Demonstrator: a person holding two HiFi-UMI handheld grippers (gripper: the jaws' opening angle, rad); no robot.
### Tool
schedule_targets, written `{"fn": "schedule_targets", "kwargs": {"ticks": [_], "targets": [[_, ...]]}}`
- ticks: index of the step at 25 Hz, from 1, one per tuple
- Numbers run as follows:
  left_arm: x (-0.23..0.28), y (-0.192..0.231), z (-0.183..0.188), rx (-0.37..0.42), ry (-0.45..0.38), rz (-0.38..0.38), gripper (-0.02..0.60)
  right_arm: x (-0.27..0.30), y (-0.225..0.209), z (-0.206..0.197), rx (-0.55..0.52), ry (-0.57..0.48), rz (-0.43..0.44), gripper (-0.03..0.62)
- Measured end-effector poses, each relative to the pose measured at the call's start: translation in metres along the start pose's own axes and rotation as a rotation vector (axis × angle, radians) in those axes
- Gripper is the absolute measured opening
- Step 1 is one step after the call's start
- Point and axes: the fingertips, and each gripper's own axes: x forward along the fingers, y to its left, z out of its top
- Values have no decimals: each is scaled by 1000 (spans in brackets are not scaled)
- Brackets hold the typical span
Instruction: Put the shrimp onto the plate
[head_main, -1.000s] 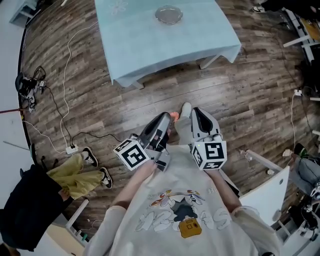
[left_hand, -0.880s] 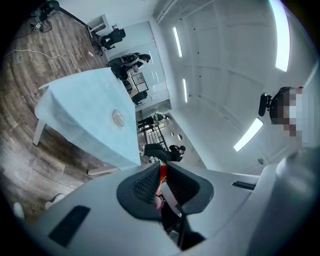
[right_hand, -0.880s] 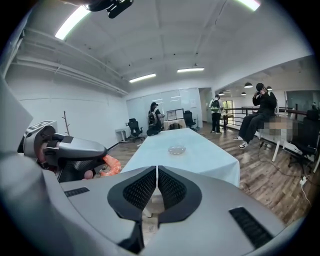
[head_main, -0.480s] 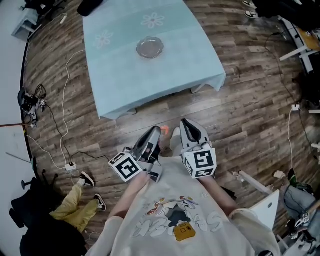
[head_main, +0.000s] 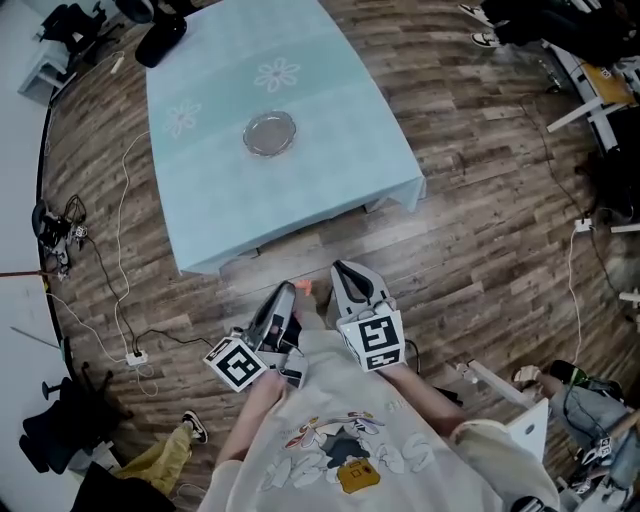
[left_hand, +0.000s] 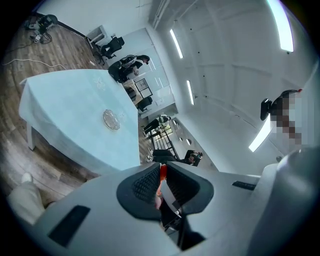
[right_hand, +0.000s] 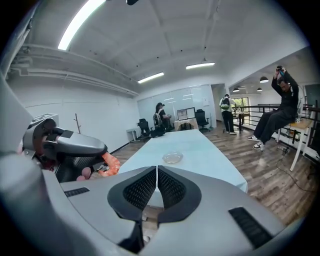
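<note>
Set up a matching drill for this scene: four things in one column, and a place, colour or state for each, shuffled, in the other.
Things
1. shrimp
2. plate
3. right gripper
4. tablecloth

Descriptions
A. light blue
B. jaws together, nothing between them
C. clamped between the jaws of the left gripper
D. clear glass, lying ahead of both grippers

Pairs: 1-C, 2-D, 3-B, 4-A
</note>
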Motion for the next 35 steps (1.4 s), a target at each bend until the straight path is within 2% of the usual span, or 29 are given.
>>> {"fn": "schedule_targets", "kwargs": {"ticks": [8, 13, 21, 28, 35], "targets": [[24, -6, -1, 14, 48, -15, 44, 3, -14, 1, 13, 1, -5, 28], [42, 1, 16, 2, 53, -31, 44, 20, -20, 10, 18, -8, -11, 28], [74, 33, 81, -30, -5, -41, 44, 80, -19, 37, -24, 2, -5, 28], [107, 51, 154, -64, -2, -72, 45, 151, -12, 88, -77, -7, -23, 28], [129, 86, 196, -78, 53, -106, 44, 207, -3, 100, -63, 8, -53, 28]]}}
